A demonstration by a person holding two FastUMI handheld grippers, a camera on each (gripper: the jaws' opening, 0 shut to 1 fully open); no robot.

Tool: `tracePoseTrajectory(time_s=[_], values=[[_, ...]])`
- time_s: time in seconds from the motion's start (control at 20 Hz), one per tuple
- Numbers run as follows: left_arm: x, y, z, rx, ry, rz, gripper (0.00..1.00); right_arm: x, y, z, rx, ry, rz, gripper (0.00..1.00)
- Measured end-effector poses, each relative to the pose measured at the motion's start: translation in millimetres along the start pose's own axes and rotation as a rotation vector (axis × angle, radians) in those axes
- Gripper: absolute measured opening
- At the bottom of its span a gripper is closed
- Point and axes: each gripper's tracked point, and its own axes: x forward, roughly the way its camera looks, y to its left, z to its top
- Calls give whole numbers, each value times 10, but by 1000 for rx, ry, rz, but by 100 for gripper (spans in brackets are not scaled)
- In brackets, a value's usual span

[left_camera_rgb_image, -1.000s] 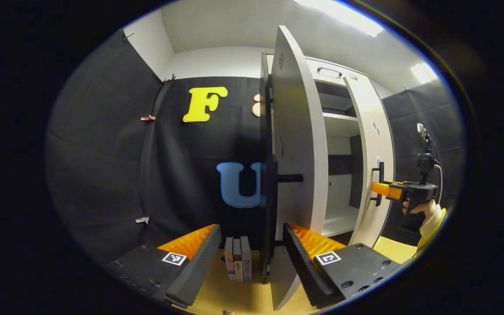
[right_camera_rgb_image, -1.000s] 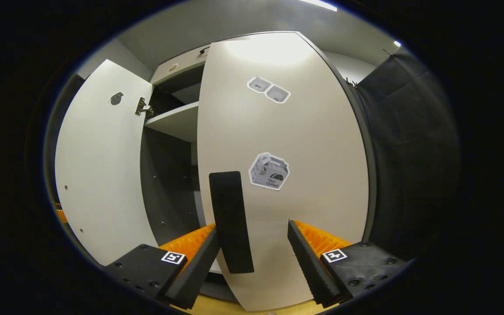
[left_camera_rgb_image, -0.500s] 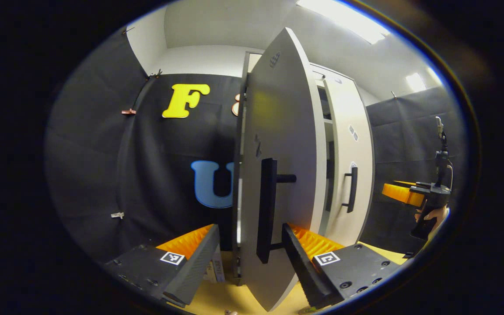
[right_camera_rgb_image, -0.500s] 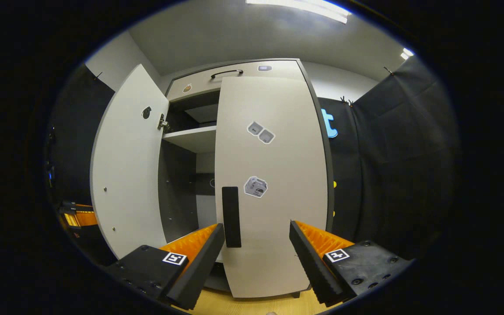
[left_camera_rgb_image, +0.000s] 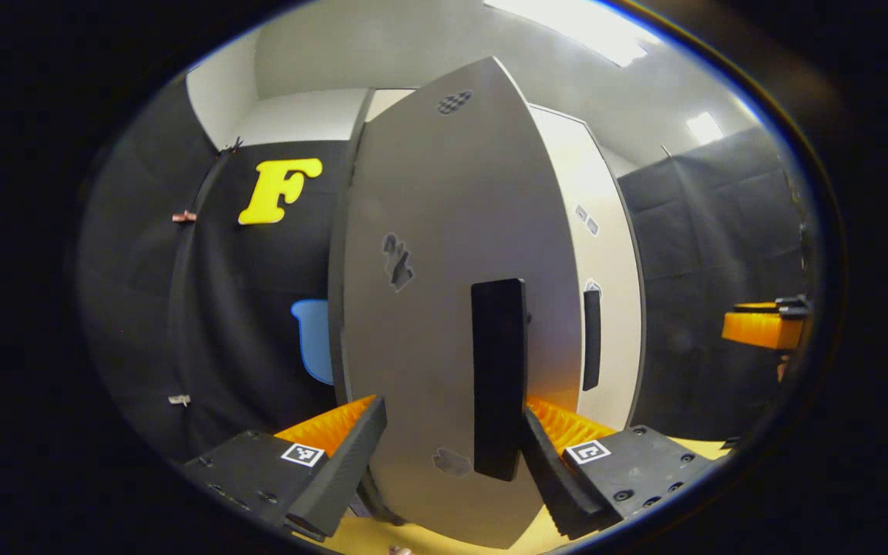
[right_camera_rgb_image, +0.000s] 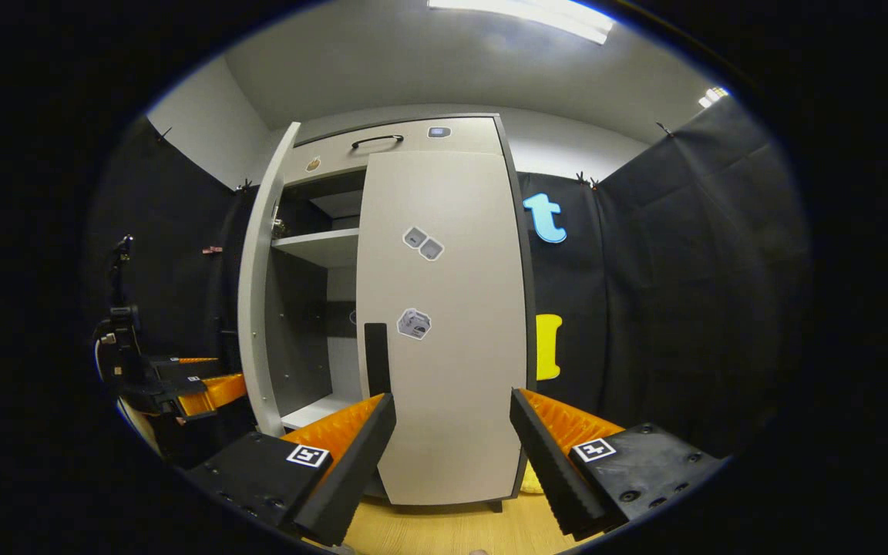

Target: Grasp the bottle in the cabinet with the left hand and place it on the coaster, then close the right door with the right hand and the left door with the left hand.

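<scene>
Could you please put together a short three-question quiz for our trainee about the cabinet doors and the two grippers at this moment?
1. True or false: the right door is flush with the cabinet.
2. In the right gripper view, which door stands ajar? A) left door B) right door C) neither
3. Fill in: in the left gripper view, the left gripper has its fingers apart on either side of the left door's black ____.

Key
1. True: it lies flat against the front.
2. A: the shelf shows through the gap beside it.
3. Handle. The right gripper is open too, and back from the doors.
</scene>
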Motion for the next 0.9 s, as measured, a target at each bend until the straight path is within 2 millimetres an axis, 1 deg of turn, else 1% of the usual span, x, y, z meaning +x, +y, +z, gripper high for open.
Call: tracePoseTrajectory(time_s=[0.05,0.1,0.2,0.25,0.3,0.4,0.65,0.9], values=[[20,-17,10,24,4,11,96,-27,24,-5,-2,2,8,98],[30,-70,-14,5,9,-7,96,-54,61,-2,-2,4,18,98],[-20,-201,-26,-121,11,-68,97,-79,129,-3,-3,7,41,98],[-107,-195,-6,-169,12,-72,95,-103,154,-12,-5,10,52,98],[-178,-157,31,-175,6,-61,96,-123,176,-13,-6,12,63,98],[-314,-112,179,-144,-4,-41,96,-150,230,-10,-7,14,82,98],[-512,-178,329,-141,-25,-47,97,-190,358,-43,5,27,132,99],[-609,-277,338,-177,-30,-66,97,-217,400,-79,13,39,163,99]])
